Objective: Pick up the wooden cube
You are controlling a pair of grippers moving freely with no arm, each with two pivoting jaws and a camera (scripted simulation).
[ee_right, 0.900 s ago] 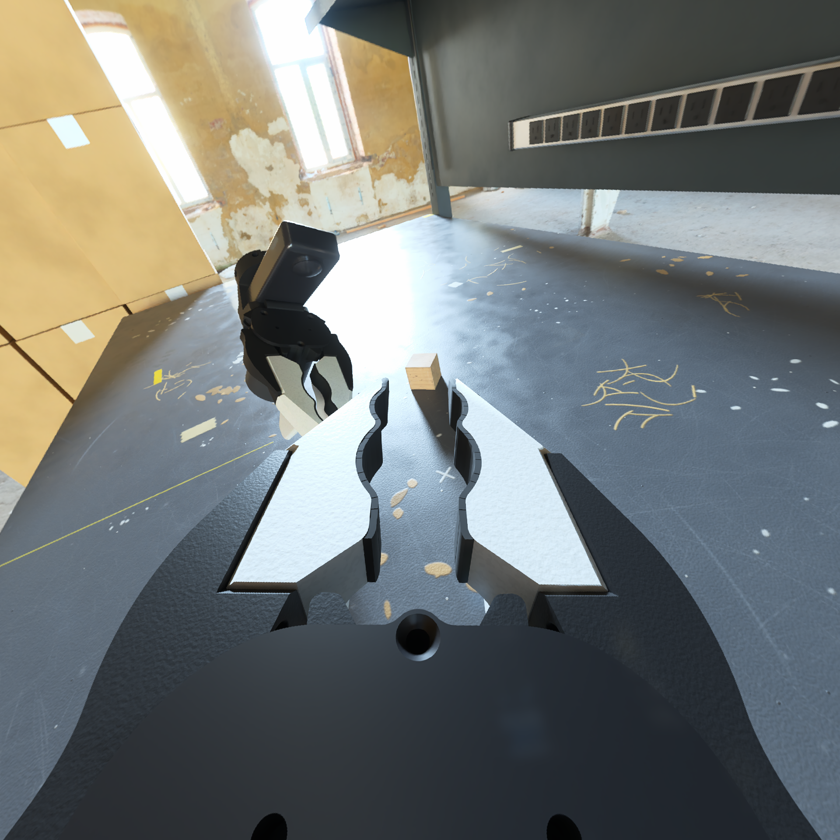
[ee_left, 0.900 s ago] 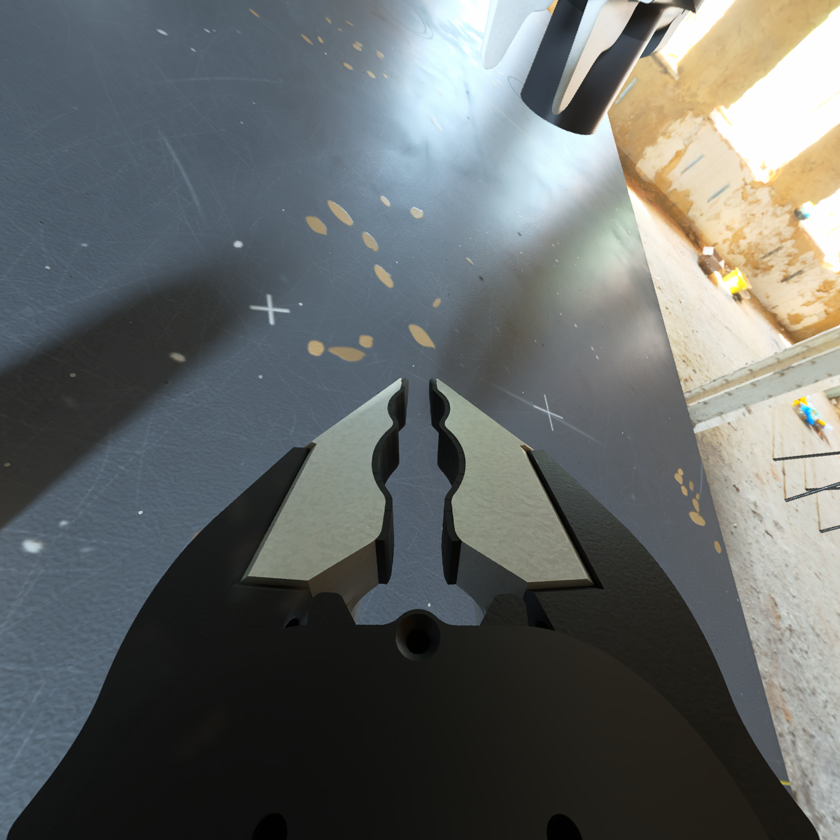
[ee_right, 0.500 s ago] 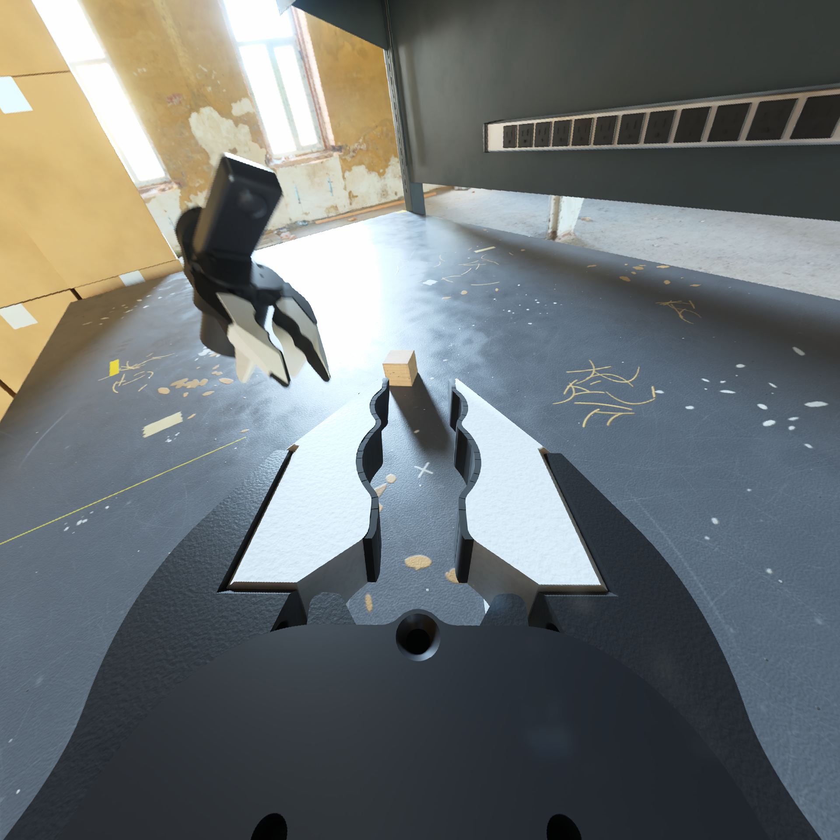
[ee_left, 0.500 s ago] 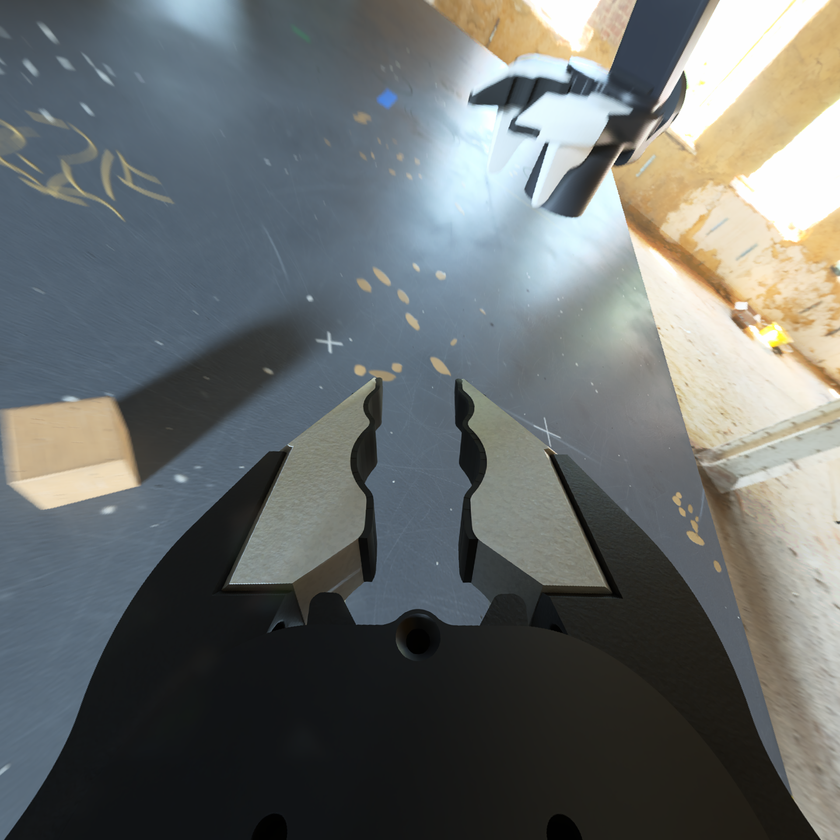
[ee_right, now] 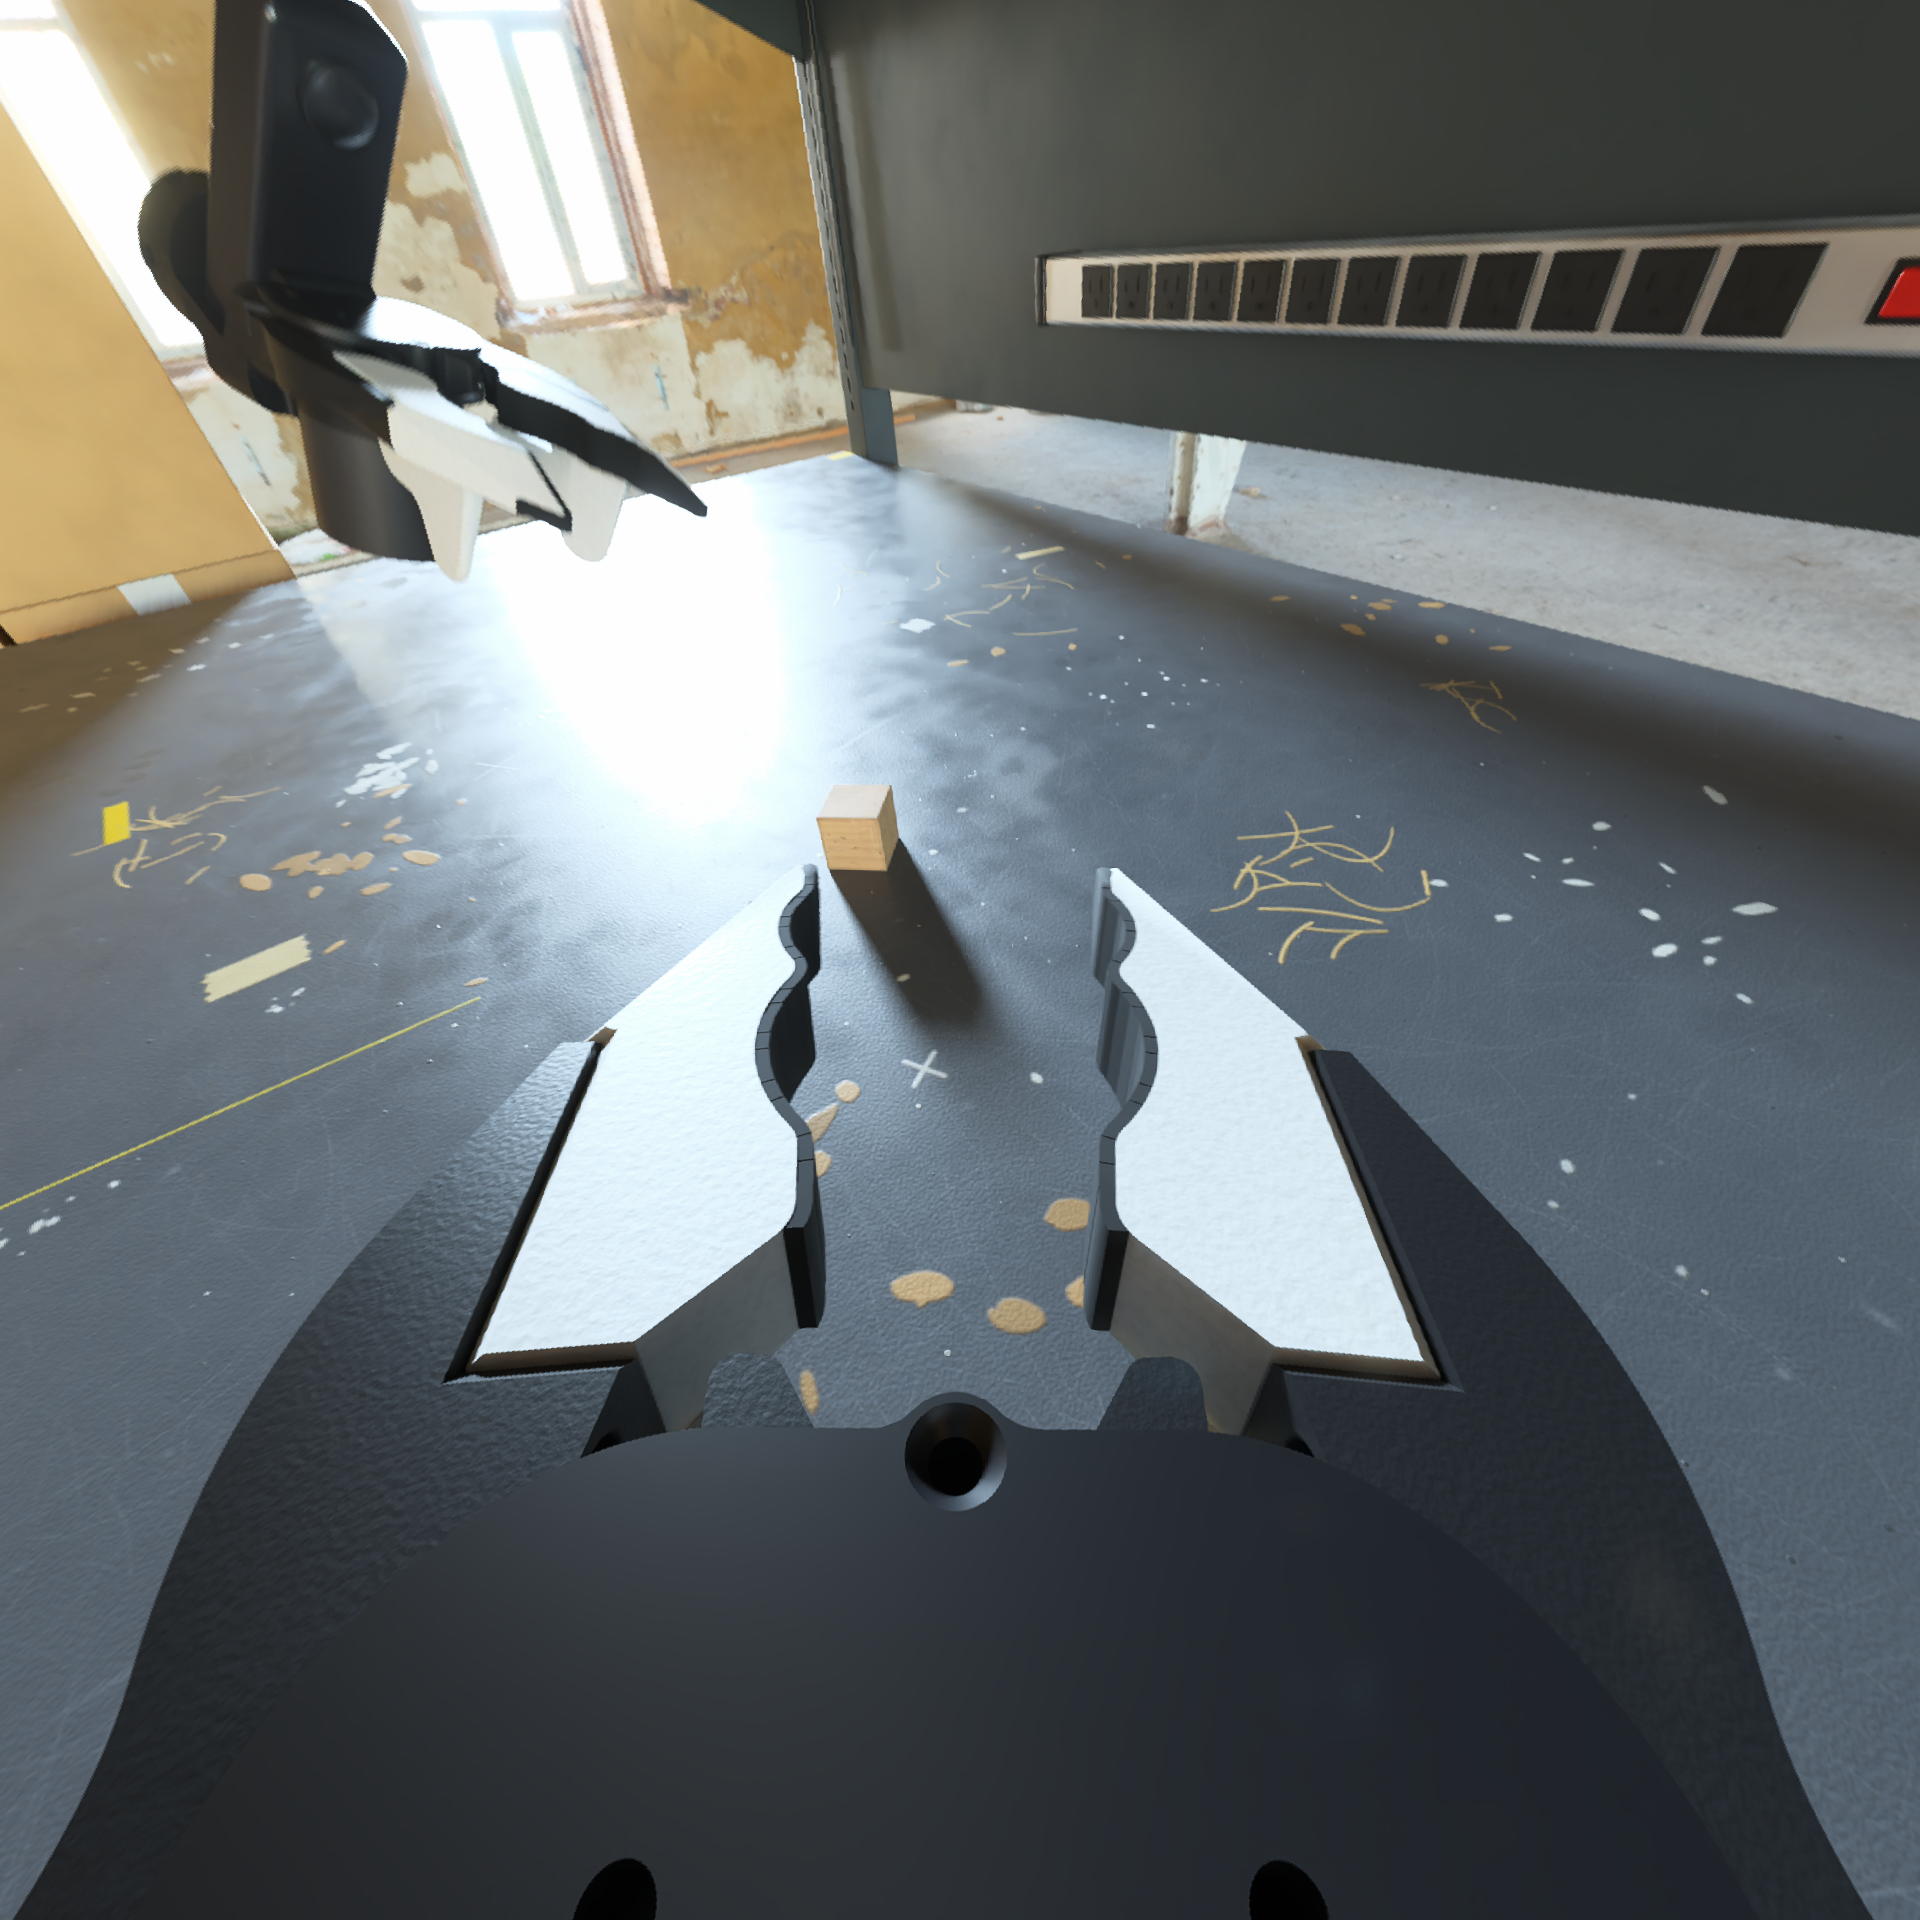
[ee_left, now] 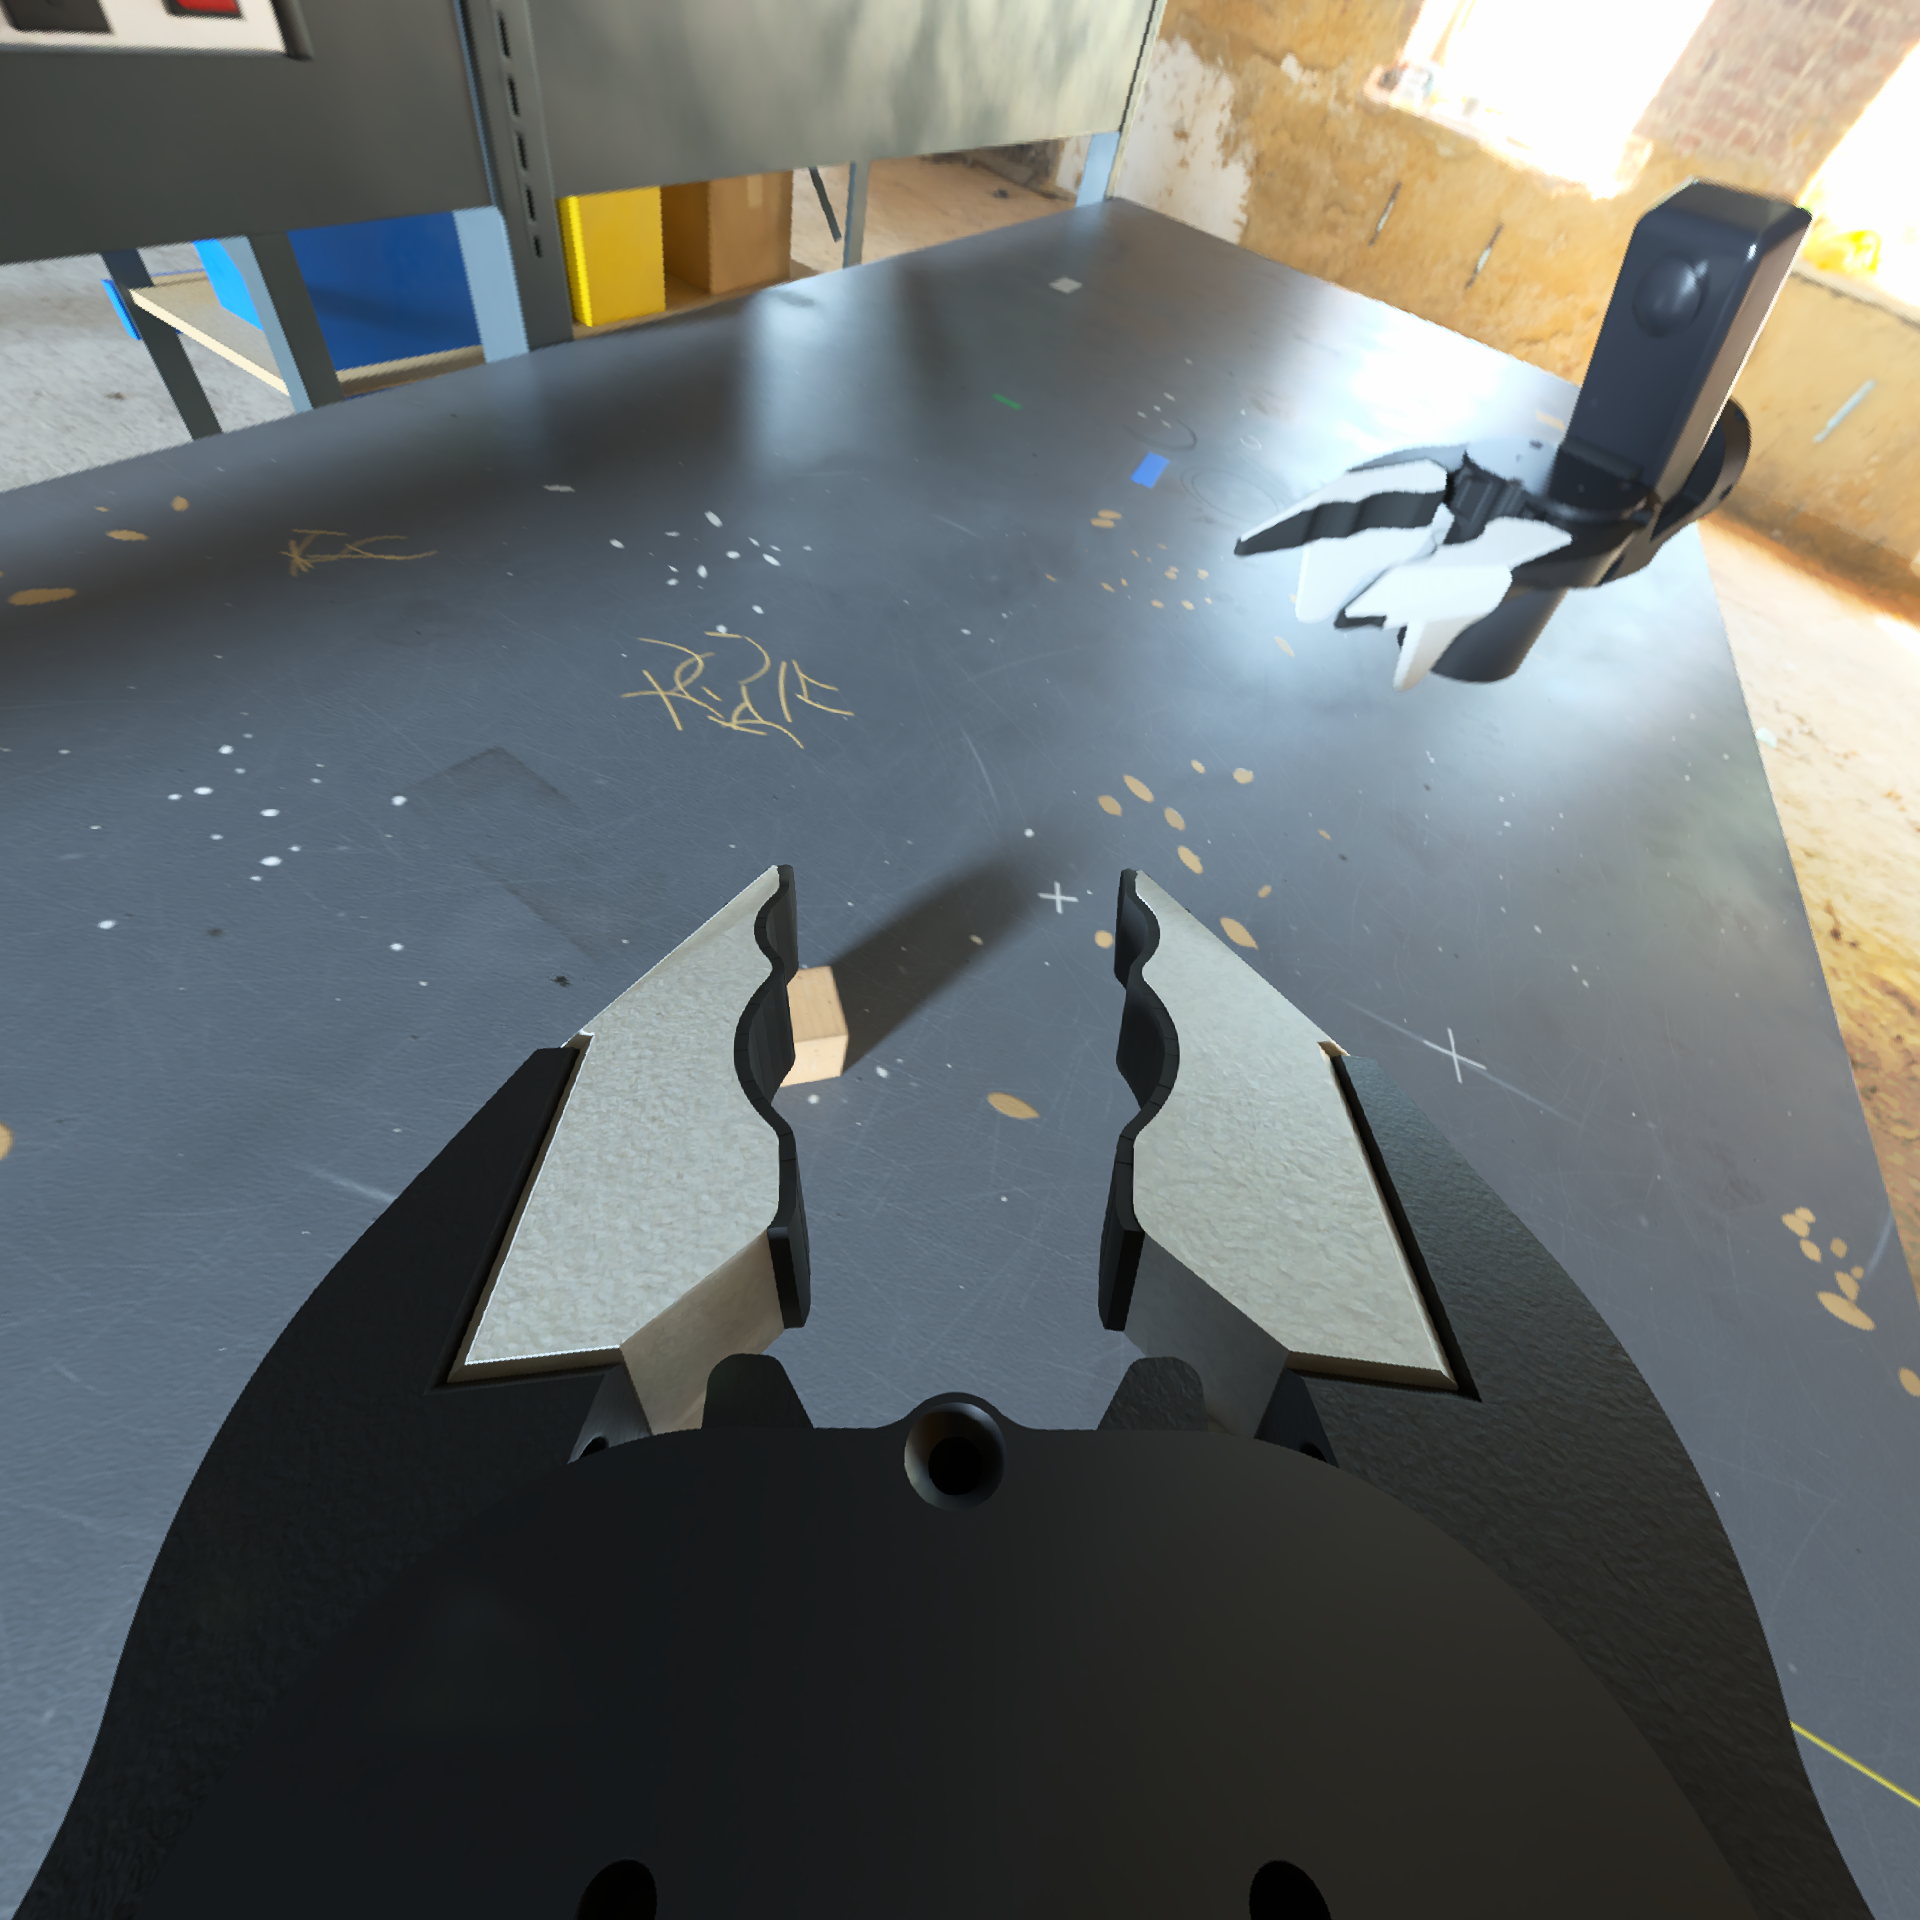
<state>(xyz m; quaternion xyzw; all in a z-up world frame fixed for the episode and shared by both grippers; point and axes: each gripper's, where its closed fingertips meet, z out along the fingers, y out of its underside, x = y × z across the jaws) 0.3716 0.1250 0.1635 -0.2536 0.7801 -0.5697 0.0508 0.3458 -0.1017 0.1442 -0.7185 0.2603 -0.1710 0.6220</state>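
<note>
A small wooden cube (ee_left: 816,1025) sits on the dark grey table (ee_left: 416,987). In the left wrist view it lies between my open left gripper's (ee_left: 954,883) jaws, partly hidden by the left finger (ee_left: 644,1143); the gripper hovers above it. In the right wrist view the cube (ee_right: 856,827) stands just beyond my open, empty right gripper (ee_right: 958,878), near its left fingertip. The right gripper also shows at the far right in the left wrist view (ee_left: 1351,582). The left gripper shows high at the upper left in the right wrist view (ee_right: 582,499).
The table's right edge (ee_left: 1766,831) drops to a rough floor. A grey shelf unit with a power strip (ee_right: 1455,291) stands behind the table. Cardboard boxes (ee_right: 94,468) stand at the far left. Paint flecks and scribbles (ee_left: 738,691) mark the tabletop.
The left gripper has risen, tilted up and opened wide; the cube now shows between its jaws. The right gripper has opened wider and the cube looks a little nearer.
</note>
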